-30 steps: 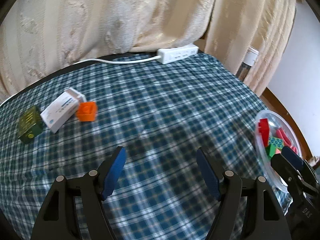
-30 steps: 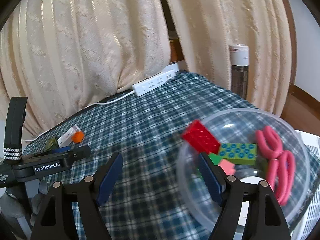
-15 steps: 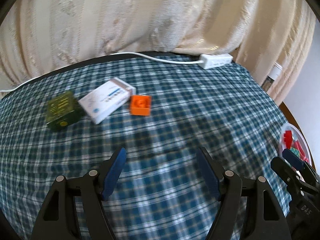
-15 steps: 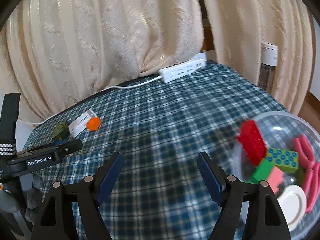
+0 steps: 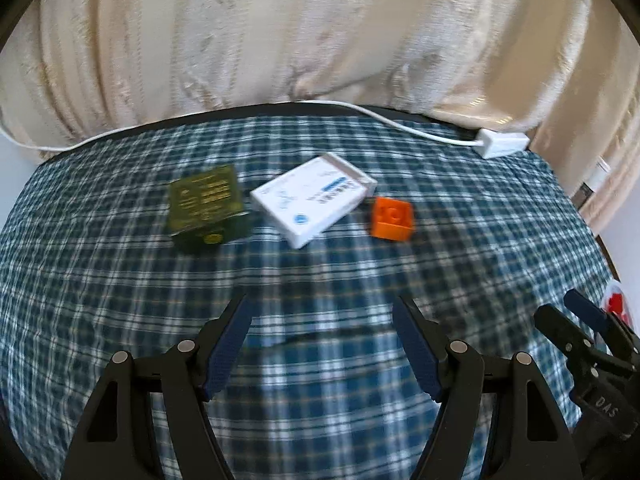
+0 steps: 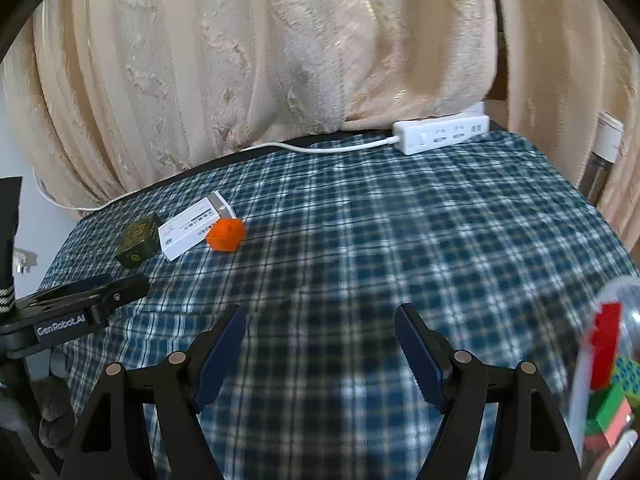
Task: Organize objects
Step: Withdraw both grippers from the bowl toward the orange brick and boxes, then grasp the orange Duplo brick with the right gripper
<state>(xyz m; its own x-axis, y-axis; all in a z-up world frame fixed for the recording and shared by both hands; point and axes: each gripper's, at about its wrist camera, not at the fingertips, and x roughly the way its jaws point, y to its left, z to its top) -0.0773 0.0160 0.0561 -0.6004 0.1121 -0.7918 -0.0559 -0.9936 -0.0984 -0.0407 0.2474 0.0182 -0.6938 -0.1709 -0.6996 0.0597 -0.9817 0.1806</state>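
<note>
Table w/ blue plaid cloth (image 5: 320, 272) carries green box (image 5: 206, 208), white box (image 5: 316, 200), orange brick (image 5: 392, 218), power strip (image 6: 442, 134), clear bowl (image 6: 600, 360).

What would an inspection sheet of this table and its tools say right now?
Surface: checked cloth, wrinkled, covers the table.
Job's things: orange brick, white box and green box in a row; clear bowl of bricks at the right edge.
Clutter: nothing seen.
Grippers: left gripper and right gripper both open, empty, above the cloth.
Cables: white cord runs along the back edge to a power strip.
Surroundings: cream curtain behind; bottle at far right.
</note>
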